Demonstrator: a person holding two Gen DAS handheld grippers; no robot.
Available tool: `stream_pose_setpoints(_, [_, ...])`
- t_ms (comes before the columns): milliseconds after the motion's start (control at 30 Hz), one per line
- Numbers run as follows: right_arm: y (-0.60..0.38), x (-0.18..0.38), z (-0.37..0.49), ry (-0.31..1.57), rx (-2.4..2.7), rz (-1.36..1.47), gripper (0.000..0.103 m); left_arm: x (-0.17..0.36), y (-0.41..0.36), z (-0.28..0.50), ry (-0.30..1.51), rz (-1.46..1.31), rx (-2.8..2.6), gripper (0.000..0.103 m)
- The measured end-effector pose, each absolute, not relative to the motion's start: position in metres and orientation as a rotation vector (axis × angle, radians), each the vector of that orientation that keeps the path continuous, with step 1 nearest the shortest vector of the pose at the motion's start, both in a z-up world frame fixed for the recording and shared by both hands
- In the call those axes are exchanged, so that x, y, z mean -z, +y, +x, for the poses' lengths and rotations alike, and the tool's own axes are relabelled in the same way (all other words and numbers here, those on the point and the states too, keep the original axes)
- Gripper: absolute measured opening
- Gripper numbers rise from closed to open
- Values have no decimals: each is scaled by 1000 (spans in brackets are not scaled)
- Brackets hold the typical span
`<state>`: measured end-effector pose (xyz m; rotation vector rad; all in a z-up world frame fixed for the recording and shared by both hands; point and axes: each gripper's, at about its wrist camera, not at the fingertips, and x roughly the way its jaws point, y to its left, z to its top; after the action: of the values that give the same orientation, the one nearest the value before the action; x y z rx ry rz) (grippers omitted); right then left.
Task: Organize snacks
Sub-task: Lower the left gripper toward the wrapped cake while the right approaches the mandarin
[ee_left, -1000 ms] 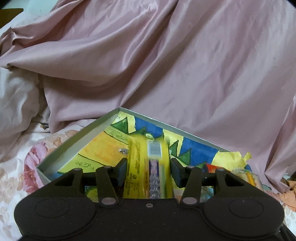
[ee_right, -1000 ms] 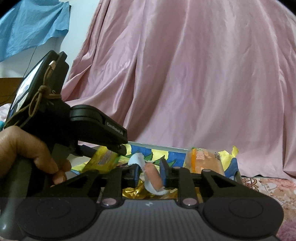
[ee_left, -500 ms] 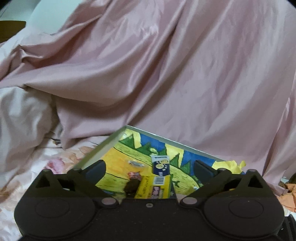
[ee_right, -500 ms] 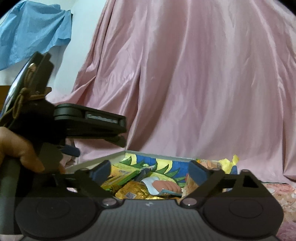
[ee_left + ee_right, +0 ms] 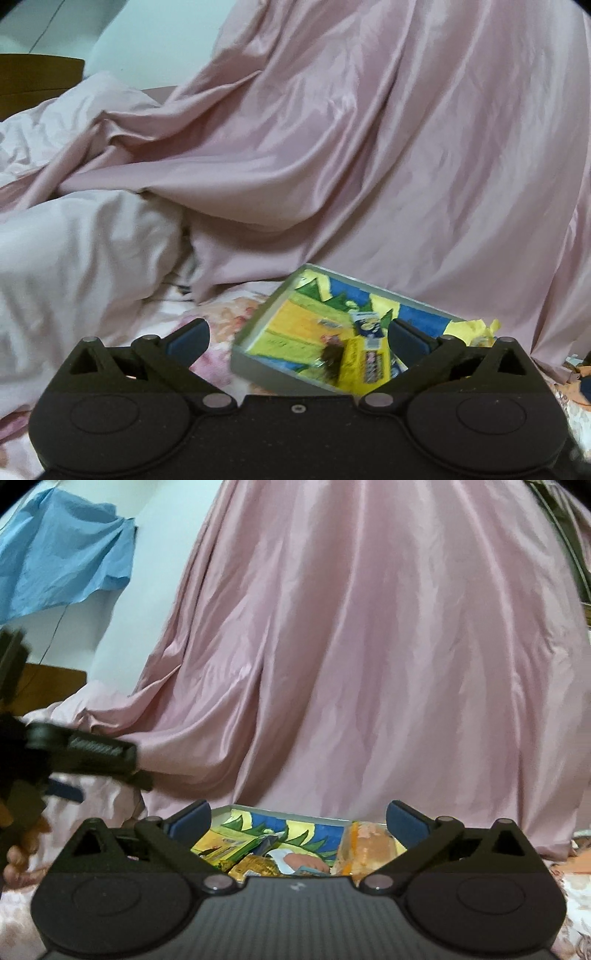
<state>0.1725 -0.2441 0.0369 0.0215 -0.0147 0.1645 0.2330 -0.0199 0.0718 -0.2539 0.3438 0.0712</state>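
On the bed, snacks (image 5: 364,360) sit in the box (image 5: 258,363), both grippers' jaws apart and empty, left gripper (image 5: 295,338), right gripper (image 5: 297,821); risk: low right jaws clip the rim, tipping it.

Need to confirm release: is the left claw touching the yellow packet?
Apart. Left wrist view: the left claw is open, and the yellow packet lies in the box below.

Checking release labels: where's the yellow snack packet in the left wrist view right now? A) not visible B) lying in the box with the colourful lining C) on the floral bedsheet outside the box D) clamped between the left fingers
B: the yellow snack packet lies inside the box, and the left gripper stands open and empty, its fingers spread wide.
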Motion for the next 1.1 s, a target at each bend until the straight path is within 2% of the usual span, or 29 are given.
stream_pose_setpoints(600, [-240,-17,116,310,-114,103,103,-18,5,153,500,-196,-56,102])
stream_pose_setpoints(1100, [-220,11,136,552,-183,95,103,23,19,143,608,-171,-78,102])
